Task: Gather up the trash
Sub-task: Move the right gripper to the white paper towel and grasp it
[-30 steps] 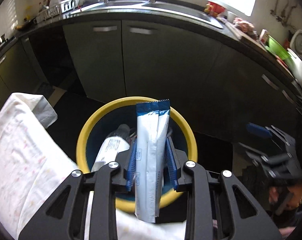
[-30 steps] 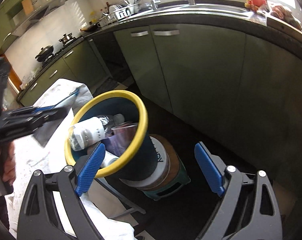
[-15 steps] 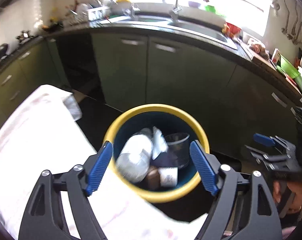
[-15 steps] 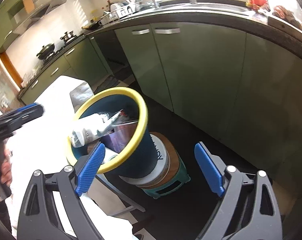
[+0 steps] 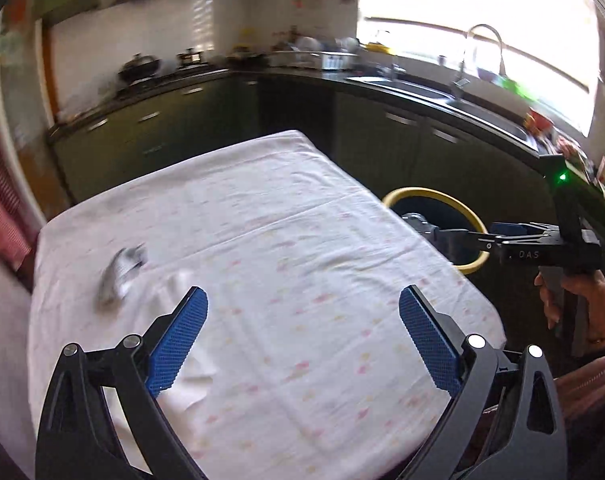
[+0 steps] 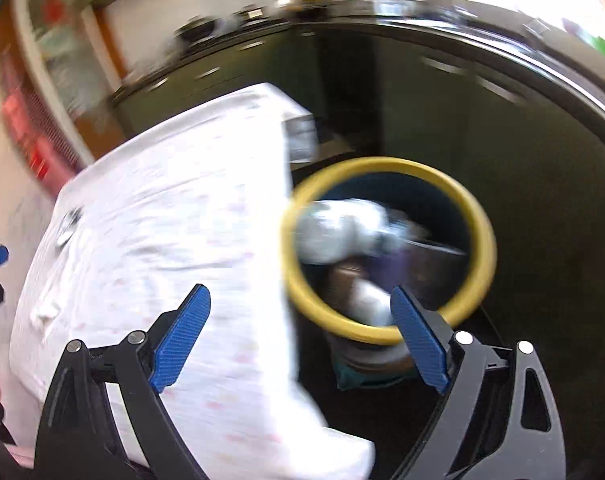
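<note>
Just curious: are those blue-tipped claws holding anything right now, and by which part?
Nothing is held. The left hand-held gripper and right hand-held gripper both stand open and empty.

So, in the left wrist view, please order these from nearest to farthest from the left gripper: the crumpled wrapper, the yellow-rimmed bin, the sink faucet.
1. Crumpled wrapper, on the tablecloth ahead-left of the left gripper.
2. Yellow-rimmed bin, past the table's right edge.
3. Sink faucet, far right at the window.
</note>
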Demonstrator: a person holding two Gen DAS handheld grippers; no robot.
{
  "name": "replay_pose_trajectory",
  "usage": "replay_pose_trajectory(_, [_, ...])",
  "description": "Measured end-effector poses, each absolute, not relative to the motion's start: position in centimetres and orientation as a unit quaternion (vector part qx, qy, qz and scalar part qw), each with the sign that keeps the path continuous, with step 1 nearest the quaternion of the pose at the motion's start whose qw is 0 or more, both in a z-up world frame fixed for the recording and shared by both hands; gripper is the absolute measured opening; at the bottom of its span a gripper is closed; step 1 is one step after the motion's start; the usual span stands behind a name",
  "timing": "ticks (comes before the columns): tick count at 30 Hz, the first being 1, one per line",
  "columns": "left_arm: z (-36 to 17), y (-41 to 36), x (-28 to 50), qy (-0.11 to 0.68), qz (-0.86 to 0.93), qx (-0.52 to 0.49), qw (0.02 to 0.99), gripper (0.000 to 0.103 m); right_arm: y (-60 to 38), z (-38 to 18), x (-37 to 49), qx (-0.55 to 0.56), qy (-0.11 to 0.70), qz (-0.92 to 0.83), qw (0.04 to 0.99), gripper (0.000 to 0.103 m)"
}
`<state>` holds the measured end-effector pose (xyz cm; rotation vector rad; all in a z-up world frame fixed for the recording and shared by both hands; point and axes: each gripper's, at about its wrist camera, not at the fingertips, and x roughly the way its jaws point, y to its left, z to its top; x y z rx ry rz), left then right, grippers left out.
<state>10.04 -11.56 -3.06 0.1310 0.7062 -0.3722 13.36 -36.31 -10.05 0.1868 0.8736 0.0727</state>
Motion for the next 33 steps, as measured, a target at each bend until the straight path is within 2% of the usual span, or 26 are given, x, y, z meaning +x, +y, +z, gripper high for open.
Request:
replay_pose_trajectory(9, [-2.7,3.2,5.2,0.332,-0.070,0.023,0.941,0.098,-17.8,-8.4,17.8,-0.052,0.424,0.280,0.859,0.087])
replay_pose_trajectory(14, [-3.0,8.3,3.8,0.328,-0.042,-0.011,0.944,0.098,-8.6,-9.1,17.0,-0.165,0.404,0.413,0.799,0.095])
replay_pose_trajectory(25, [-4.5,8.8,3.7,0.336,-0.045,-0.028,0.940,0.098,-1.6,-12.6,19.8,-0.278,0.414,0.452,0.739,0.096])
replay_pose_trajectory(33, [-4.8,8.0,4.0,0.343,-0.056,-0.026,0.937,0.098,-0.7,-14.1,22.5,-0.274,0.453,0.458,0.714,0.097])
